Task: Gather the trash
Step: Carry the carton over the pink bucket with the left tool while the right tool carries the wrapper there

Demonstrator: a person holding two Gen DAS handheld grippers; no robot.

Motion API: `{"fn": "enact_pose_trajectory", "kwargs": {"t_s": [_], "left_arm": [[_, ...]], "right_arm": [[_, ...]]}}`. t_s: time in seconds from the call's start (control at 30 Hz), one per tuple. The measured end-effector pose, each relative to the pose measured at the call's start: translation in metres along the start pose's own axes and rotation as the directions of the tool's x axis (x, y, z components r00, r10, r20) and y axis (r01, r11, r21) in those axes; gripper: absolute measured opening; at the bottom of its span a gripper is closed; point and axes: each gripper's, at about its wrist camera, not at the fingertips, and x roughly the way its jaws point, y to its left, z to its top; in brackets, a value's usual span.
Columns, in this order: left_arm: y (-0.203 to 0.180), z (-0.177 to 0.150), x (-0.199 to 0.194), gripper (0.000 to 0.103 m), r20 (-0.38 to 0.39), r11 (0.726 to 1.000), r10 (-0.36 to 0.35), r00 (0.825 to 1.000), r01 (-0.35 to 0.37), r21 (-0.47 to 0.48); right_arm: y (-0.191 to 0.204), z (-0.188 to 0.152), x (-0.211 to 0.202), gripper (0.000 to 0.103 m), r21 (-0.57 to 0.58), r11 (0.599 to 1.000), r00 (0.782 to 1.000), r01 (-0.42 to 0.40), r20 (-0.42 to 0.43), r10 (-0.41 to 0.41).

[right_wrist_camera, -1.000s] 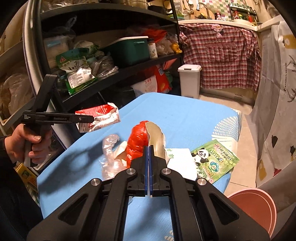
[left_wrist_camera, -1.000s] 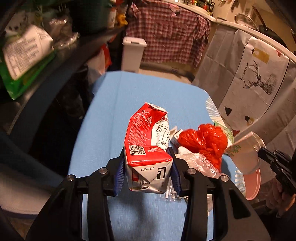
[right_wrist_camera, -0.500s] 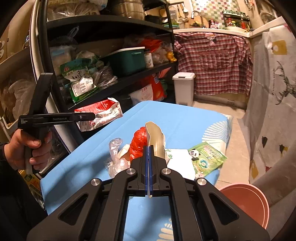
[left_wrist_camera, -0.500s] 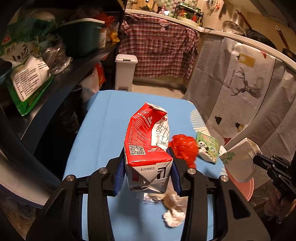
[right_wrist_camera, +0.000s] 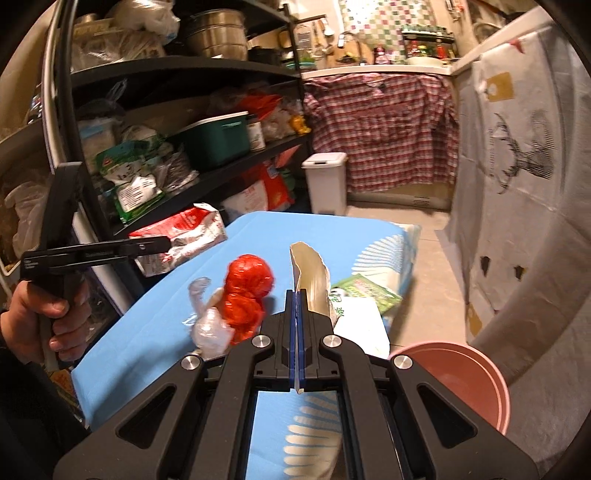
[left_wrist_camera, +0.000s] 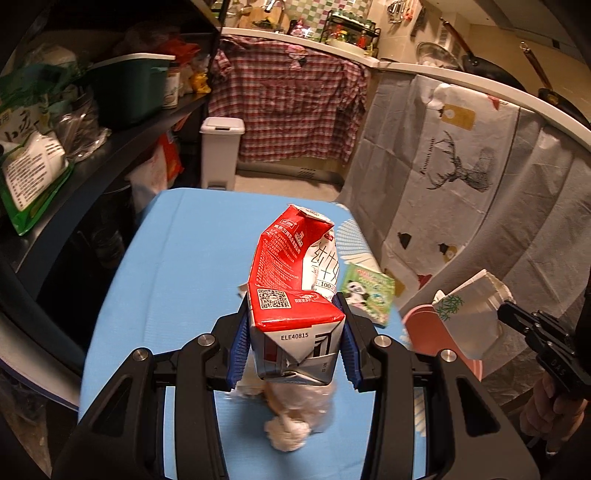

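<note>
L gripper clamps carton, held above table. R gripper pinches flattened cup; red bag just left, basin lower right.

A black shelf unit occupies the left side of the room. Its middle shelf carries a dark green storage bin with a pale lid, a small jar just beside the bin, and several green-and-white food packets. Metal pots stand on the top shelf. A red-and-white plaid cloth hangs below the counter at the far wall. A white pedal bin stands on the floor in front of the cloth. A grey sheet printed with a deer hangs along the right side. What appear to be pans hang above it; the edge of the view is distorted.
</note>
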Motion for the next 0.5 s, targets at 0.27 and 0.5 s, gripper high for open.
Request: {"fn": "enact_pose_trajectory", "kwargs": {"t_s": [0.27,0.5], "left_arm": [[-0.040,-0.003,0.005,0.041,0.000,0.997,-0.051,0.999,0.051,0.060],[-0.067,-0.005,0.018,0.041,-0.011,0.992,-0.084,0.996,0.084,0.095]], "right_arm": [[-0.035,-0.006,-0.019,0.001,0.107,0.986,0.990,0.131,0.036,-0.135],[-0.064,-0.013,-0.029,0.001,0.180,0.957,0.971,0.227,0.030,-0.236]]}}
